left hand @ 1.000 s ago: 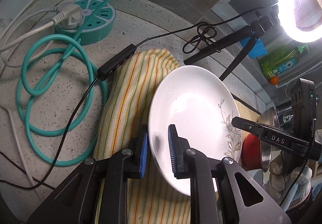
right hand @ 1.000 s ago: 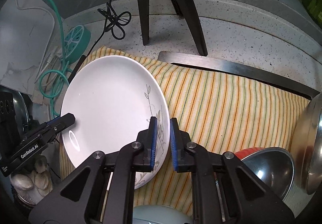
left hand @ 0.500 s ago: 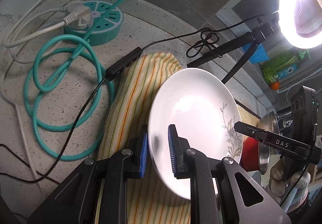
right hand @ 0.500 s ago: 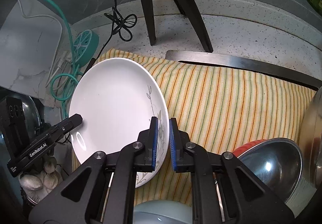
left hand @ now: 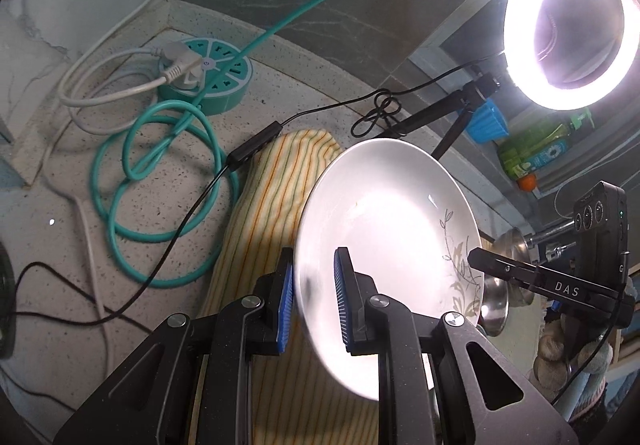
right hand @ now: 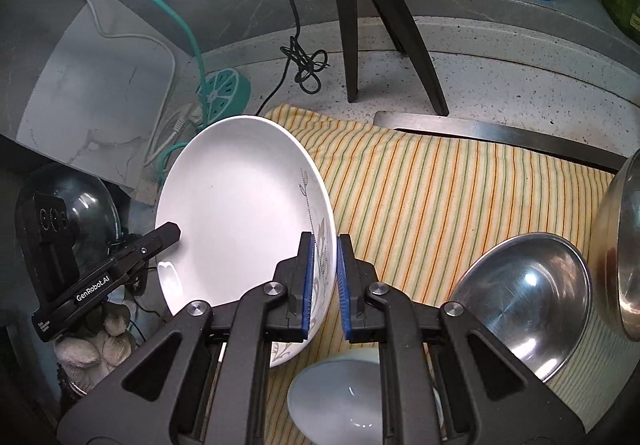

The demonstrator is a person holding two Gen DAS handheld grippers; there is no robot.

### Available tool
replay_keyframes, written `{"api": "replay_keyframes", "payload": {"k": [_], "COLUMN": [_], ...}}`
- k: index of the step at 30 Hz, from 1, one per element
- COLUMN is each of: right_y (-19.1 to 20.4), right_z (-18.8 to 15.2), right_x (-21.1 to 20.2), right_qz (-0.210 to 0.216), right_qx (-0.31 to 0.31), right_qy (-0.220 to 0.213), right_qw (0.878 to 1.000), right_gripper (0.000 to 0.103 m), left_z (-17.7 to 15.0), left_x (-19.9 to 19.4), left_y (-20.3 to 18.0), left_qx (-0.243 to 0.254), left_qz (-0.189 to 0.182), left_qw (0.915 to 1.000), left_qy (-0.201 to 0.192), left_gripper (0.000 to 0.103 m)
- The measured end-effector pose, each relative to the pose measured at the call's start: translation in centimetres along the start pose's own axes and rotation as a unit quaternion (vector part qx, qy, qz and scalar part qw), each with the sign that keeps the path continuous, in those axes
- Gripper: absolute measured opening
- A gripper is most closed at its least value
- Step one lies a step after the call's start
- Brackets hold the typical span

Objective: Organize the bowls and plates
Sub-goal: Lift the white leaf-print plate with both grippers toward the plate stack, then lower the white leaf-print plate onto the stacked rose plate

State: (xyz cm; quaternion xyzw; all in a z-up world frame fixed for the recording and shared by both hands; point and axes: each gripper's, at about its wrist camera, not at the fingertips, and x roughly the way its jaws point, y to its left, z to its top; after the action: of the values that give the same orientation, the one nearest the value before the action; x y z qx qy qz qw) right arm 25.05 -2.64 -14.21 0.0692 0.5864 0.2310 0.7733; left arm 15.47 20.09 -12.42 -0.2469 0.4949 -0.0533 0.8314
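Both my grippers hold the white plate (left hand: 384, 229) by opposite edges, tilted up off the striped cloth (right hand: 460, 197). My left gripper (left hand: 314, 301) straddles the near-left rim, pads a moderate gap apart, one each side of the rim; can't tell if they pinch. My right gripper (right hand: 323, 277) is nearly closed on the leaf-patterned rim, pads tight against it.

Room: bare cloth to the right of the plate up to the steel bowl (right hand: 524, 301); a pale bowl (right hand: 340, 393) sits just below my right fingers; tripod (right hand: 372, 25) legs stand behind the cloth. Left side has the teal cable (left hand: 160, 197) coiled near the cloth edge.

Versus a second ago the plate is higher and tilted steeper, with more counter showing. Both grippers point forward and down, facing each other across the plate.
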Motion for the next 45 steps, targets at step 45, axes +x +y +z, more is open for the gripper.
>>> {"api": "replay_keyframes", "payload": {"k": [45], "right_y": [-14.6], "right_z": [-20.1], "right_x": [-16.7], "right_qz": [0.0], "right_qx": [0.111], "right_qy": [-0.039], "right_qw": [0.993], "right_gripper": [0.011], "left_z": [-16.2], "left_x": [-0.5], "left_y": [-16.8], "left_qx": [0.108], "left_qz": [-0.082], "left_qw": [0.9874], "left_qy": [0.081], "left_gripper": [0.017]}}
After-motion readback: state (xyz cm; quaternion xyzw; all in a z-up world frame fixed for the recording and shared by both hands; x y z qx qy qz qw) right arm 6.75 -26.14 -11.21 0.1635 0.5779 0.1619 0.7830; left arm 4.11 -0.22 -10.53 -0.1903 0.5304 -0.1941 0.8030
